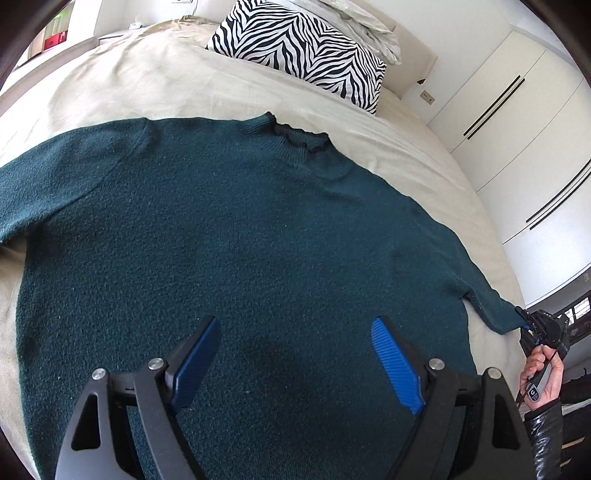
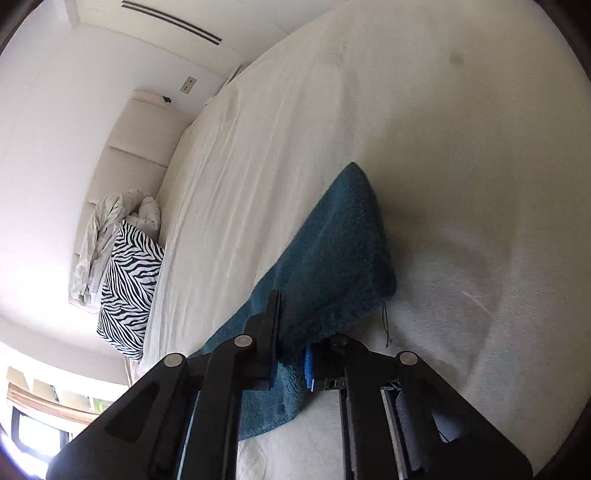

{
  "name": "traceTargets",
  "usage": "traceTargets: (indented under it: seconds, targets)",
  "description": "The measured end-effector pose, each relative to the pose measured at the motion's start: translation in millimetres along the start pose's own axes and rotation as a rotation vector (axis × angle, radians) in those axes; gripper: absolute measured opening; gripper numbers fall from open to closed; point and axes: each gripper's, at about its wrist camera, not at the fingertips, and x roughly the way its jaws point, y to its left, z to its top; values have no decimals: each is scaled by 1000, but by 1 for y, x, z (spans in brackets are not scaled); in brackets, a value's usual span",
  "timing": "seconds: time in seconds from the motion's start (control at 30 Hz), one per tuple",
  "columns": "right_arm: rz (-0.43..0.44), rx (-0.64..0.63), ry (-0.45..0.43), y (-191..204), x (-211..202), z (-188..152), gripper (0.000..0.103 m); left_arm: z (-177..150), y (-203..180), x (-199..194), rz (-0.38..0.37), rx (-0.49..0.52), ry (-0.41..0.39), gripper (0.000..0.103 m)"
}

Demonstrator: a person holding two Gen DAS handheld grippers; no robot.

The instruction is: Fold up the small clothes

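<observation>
A dark teal knit sweater (image 1: 229, 236) lies spread flat on the bed, neck toward the zebra pillow. My left gripper (image 1: 295, 332) is open and empty, hovering over the sweater's lower body. My right gripper (image 2: 291, 332) is shut on the sweater's right sleeve (image 2: 332, 258), near the cuff, and holds it out to the side. It also shows in the left wrist view (image 1: 532, 326) at the sleeve's end (image 1: 495, 310). The left sleeve (image 1: 33, 192) lies stretched out at the left.
The bed has a beige sheet (image 1: 110, 85). A zebra-print pillow (image 1: 306, 48) and a rumpled white duvet (image 1: 365, 22) lie at the headboard. White wardrobe doors (image 1: 517, 129) stand to the right of the bed.
</observation>
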Motion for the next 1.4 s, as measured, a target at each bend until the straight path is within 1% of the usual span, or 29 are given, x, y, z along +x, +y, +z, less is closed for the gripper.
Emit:
traceTargets:
  seconds: [0.03,0.13,0.2,0.23,0.3,0.37,0.4,0.47,0.5,0.53,0.57,0.63,0.67,0.7,0.73,0.77,0.8,0.83,0.9,0.97,1.0,1.03,1.1,1.17,1.23,1.3,1.33,1.4]
  targets:
    - [8,-65,6,28,3,-4,9,3,1,0,-14,-8,-3,85]
    - [46,-302,48,130,17,-38,8,12,5,0,-71,-40,-14,85]
    - [87,-471,95,197,29,-86,8,19,8,1,-103,-64,-21,85]
    - [106,-551,125,224,37,-110,8,21,11,2,-123,-81,-20,85]
    - [141,-691,195,284,65,-172,8,25,16,4,-176,-121,-14,85]
    - [147,-776,274,314,91,-226,8,27,21,7,-227,-160,-2,85]
    - [139,-801,309,319,105,-244,8,27,24,9,-253,-180,6,85]
    - [122,-825,381,322,129,-287,8,26,26,15,-316,-218,29,85]
    - [106,-833,402,319,137,-304,10,25,27,18,-332,-232,42,86]
    - [87,-841,417,307,137,-320,11,25,26,21,-346,-241,53,88]
    - [81,-840,434,300,138,-333,16,24,26,24,-358,-250,62,89]
    - [126,-806,440,284,131,-342,21,24,24,31,-386,-276,79,91]
    - [153,-781,434,274,121,-346,28,24,22,36,-399,-287,88,92]
    - [171,-753,432,266,115,-344,42,24,19,40,-412,-292,97,93]
    - [191,-719,428,259,110,-341,51,25,15,45,-418,-296,105,93]
    - [217,-685,419,249,98,-347,63,26,10,48,-424,-300,112,93]
    - [236,-662,409,244,93,-344,68,26,4,52,-436,-299,119,94]
    - [244,-654,400,234,80,-351,69,27,-1,56,-447,-297,129,94]
    - [248,-621,406,224,77,-353,69,29,-11,66,-440,-290,152,94]
    - [274,-530,428,201,64,-348,69,32,-17,71,-439,-287,153,94]
    - [281,-484,438,193,65,-345,69,34,-20,74,-431,-276,158,91]
    - [289,-441,445,185,65,-342,69,35,-23,77,-415,-262,164,82]
    - [316,-369,448,171,67,-336,69,39,-27,79,-381,-243,179,72]
    - [338,-315,446,162,64,-328,69,44,-30,81,-348,-212,186,56]
    - [355,-278,452,155,64,-324,69,47,-32,83,-308,-187,199,24]
    - [360,-263,458,152,64,-322,69,50,-31,82,-302,-172,199,9]
    - [363,-258,459,149,61,-321,69,52,-30,79,-308,-167,191,9]
    - [369,-244,460,144,56,-317,69,58,-30,68,-294,-135,152,9]
